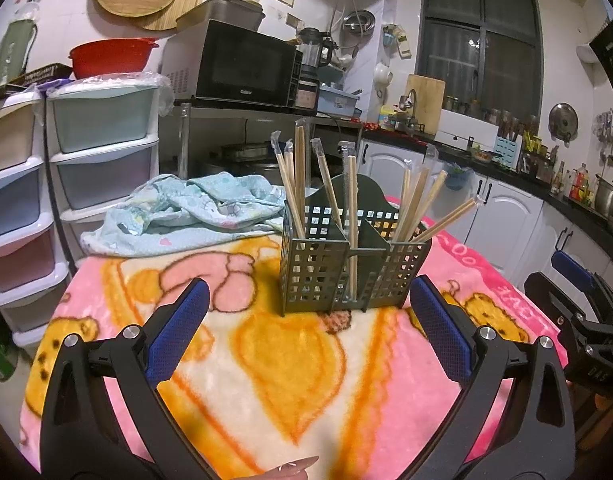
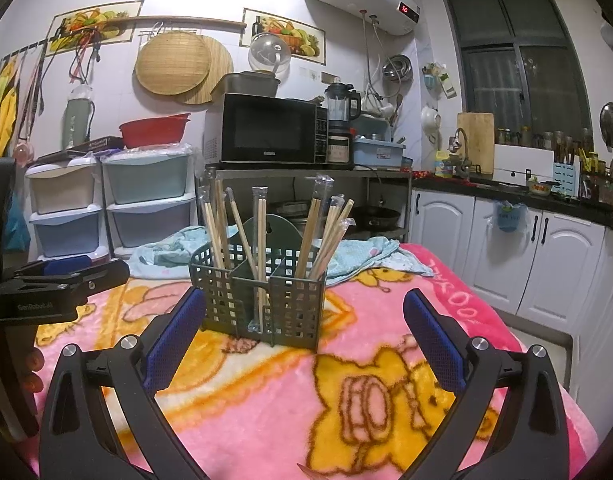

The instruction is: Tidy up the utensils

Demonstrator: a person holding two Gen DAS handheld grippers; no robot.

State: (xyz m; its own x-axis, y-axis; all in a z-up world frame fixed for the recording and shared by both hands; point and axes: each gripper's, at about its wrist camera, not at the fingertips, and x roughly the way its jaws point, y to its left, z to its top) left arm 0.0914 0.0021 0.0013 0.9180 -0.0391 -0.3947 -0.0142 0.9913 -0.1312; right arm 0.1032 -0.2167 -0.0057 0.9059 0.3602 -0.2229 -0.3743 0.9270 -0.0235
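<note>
A dark green perforated utensil caddy (image 1: 352, 268) stands upright on the pink cartoon blanket (image 1: 290, 360). Several plastic-wrapped chopstick pairs (image 1: 352, 216) stand in its three compartments. My left gripper (image 1: 306, 308) is open and empty, just in front of the caddy. In the right wrist view the caddy (image 2: 262, 300) sits ahead between my open fingers, chopsticks (image 2: 261, 240) standing in it. My right gripper (image 2: 304, 320) is open and empty. The right gripper also shows at the right edge of the left wrist view (image 1: 578, 304), and the left gripper at the left edge of the right wrist view (image 2: 54, 284).
A crumpled light blue cloth (image 1: 194, 208) lies behind the caddy on the blanket. Plastic drawer towers (image 1: 102, 148) stand to the left. A microwave (image 1: 242, 68) sits on a metal shelf behind. White cabinets and a cluttered counter (image 1: 506, 172) run along the right.
</note>
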